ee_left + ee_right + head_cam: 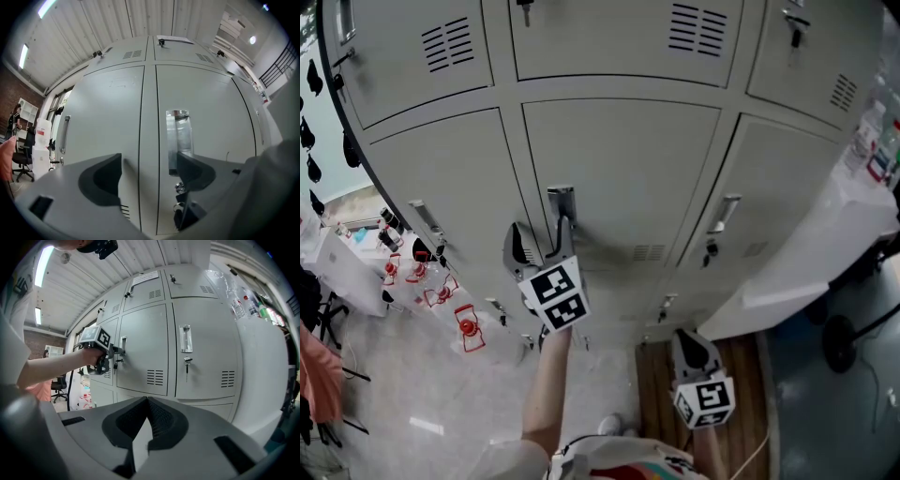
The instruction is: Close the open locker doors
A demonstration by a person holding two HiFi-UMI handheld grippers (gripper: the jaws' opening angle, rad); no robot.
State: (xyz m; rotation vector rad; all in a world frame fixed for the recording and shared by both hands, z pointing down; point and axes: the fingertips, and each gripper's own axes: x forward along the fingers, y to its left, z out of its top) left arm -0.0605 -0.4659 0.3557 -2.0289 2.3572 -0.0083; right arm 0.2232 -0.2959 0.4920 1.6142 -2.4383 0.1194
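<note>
1. Facing a bank of grey locker doors [623, 169], the left gripper [544, 246] is raised to the middle door [628, 141]. In the head view that door's chrome handle [561, 202] sits at about one o'clock from the jaws.
2. In the left gripper view the left gripper [149, 161] has its jaws spread wide with nothing clamped. The seam between two doors runs up through the gap at twelve o'clock.
3. The handle [178, 136] stands just beside the right-hand jaw, at roughly two o'clock from the gap. I cannot tell whether they touch. A lock with a key [180, 187] hangs below the handle, at about five o'clock.
4. The right gripper [692, 345] is low, at five o'clock from the left one and well apart from the lockers. In its own view the right gripper [146, 401] has its jaws pressed together, empty.
5. Every door in sight lies flush with its frame.
</note>
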